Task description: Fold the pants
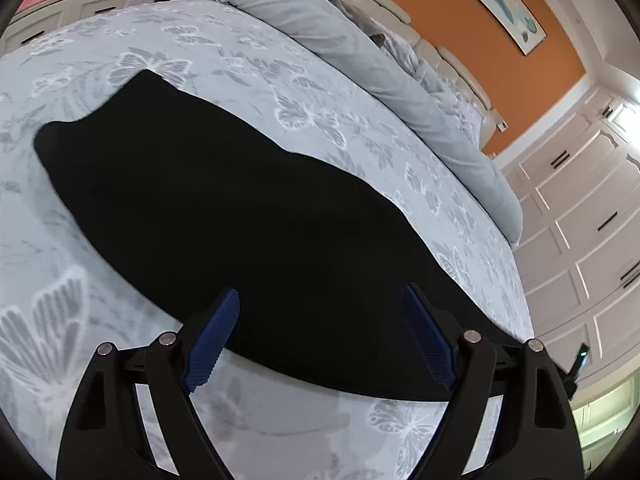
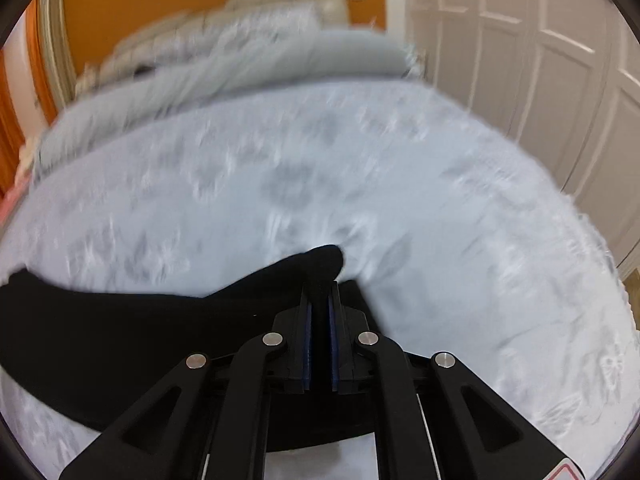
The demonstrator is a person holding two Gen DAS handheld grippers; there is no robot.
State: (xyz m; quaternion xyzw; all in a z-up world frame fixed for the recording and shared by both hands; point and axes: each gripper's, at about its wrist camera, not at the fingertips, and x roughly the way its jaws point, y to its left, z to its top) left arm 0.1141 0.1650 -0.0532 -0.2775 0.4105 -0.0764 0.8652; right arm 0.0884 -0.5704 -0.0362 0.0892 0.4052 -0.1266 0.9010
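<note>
The pants [image 1: 224, 208] are matt black cloth. The bedspread [image 1: 360, 120] is soft pale woven cloth with a butterfly pattern. The left gripper [image 1: 320, 336] has ribbed blue pads [image 1: 216, 340], black plastic arms and shiny metal pins.

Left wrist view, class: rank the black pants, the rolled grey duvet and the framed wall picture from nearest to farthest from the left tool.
1. Black pants, flat on the bed just ahead of the left tool.
2. Rolled grey duvet, beyond, upper right.
3. Framed wall picture, on the orange wall, top right.

We see a bed [image 1: 360, 128] in butterfly-print cover; black pants [image 1: 224, 216] lie on it, seemingly beside a rolled grey duvet [image 1: 360, 40].
</note>
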